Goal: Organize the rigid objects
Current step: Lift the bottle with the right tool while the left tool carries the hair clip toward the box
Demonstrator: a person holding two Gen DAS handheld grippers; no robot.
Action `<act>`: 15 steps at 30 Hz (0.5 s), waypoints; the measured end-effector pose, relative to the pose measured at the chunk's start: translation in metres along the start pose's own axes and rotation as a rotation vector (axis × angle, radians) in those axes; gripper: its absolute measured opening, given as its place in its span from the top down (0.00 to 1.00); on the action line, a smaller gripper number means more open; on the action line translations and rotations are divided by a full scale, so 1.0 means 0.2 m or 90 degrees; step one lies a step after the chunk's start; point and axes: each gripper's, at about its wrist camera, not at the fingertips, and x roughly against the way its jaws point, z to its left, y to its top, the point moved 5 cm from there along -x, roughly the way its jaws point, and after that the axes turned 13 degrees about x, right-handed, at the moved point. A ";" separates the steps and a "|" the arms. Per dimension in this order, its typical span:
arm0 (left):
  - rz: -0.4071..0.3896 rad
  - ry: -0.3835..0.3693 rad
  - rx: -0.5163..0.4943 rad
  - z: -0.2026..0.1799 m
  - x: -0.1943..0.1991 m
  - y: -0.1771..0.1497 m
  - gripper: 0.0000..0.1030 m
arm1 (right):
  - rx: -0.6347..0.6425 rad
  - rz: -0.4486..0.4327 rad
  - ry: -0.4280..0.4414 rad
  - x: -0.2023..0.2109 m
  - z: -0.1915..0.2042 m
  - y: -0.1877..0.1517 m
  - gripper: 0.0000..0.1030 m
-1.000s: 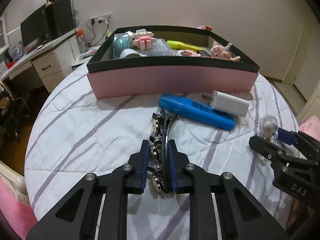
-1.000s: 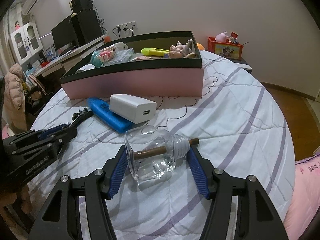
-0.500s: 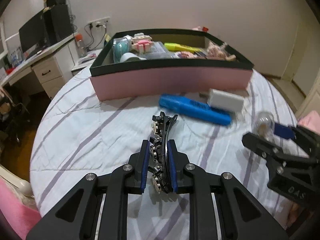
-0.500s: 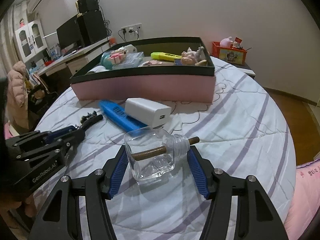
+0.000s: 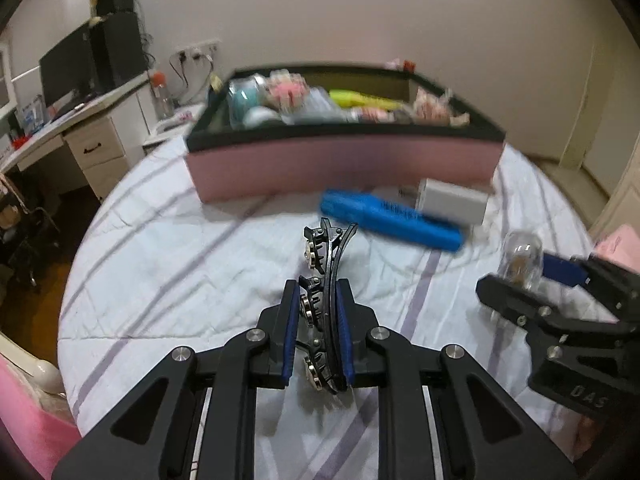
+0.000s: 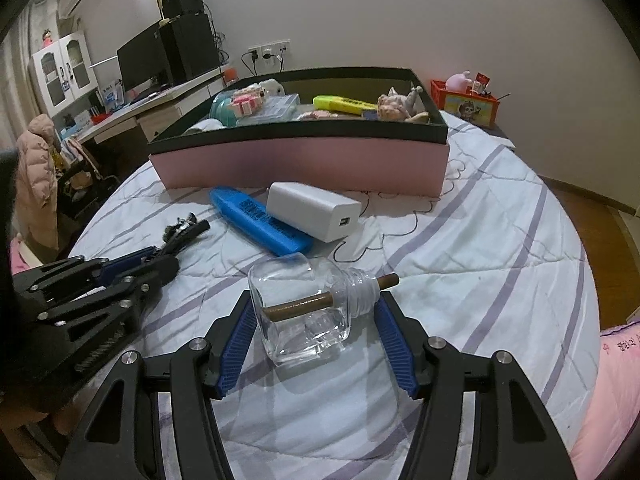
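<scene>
Pink box with the black rim sits straight ahead of both grippers, its long side across their path, roughly equally near to each. Right gripper is clamped on a clear glass bottle lying sideways, brown stick through its neck. Left gripper pinches a black toothed hair clip, its long axis pointing at the box. Hard stuff, smooth.

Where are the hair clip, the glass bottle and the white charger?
hair clip (image 5: 326, 264): left wrist view, toothed upper half.
glass bottle (image 6: 304, 312): right wrist view, clear square body.
white charger (image 6: 312, 210): right wrist view, top face.
</scene>
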 end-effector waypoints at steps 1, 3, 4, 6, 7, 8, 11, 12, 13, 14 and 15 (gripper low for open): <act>-0.007 -0.001 0.003 0.00 0.03 0.02 0.83 | 0.000 -0.005 -0.002 0.01 0.00 0.01 0.41; -0.031 -0.005 0.011 0.01 0.08 0.06 0.83 | 0.000 -0.020 -0.005 0.04 0.01 0.03 0.41; -0.034 -0.007 0.009 0.00 0.11 0.07 0.83 | 0.003 -0.030 -0.007 0.06 0.02 0.04 0.41; -0.069 -0.005 0.014 0.00 0.19 0.12 0.83 | 0.005 -0.049 -0.016 0.10 0.04 0.07 0.41; -0.078 -0.003 0.007 -0.01 0.22 0.13 0.83 | 0.010 -0.058 -0.022 0.13 0.04 0.10 0.41; -0.094 -0.003 0.006 -0.02 0.26 0.15 0.83 | 0.011 -0.079 -0.029 0.17 0.06 0.13 0.41; -0.133 0.005 0.001 -0.04 0.37 0.20 0.83 | 0.015 -0.125 -0.047 0.28 0.08 0.21 0.41; -0.143 0.007 0.002 -0.05 0.40 0.21 0.83 | 0.017 -0.141 -0.058 0.32 0.09 0.24 0.41; -0.153 0.006 0.001 -0.05 0.44 0.22 0.83 | 0.020 -0.151 -0.065 0.34 0.10 0.26 0.41; -0.161 0.005 0.003 -0.06 0.46 0.24 0.83 | 0.021 -0.168 -0.077 0.39 0.10 0.29 0.41; -0.172 0.006 0.005 -0.06 0.49 0.25 0.83 | 0.025 -0.184 -0.088 0.43 0.11 0.32 0.41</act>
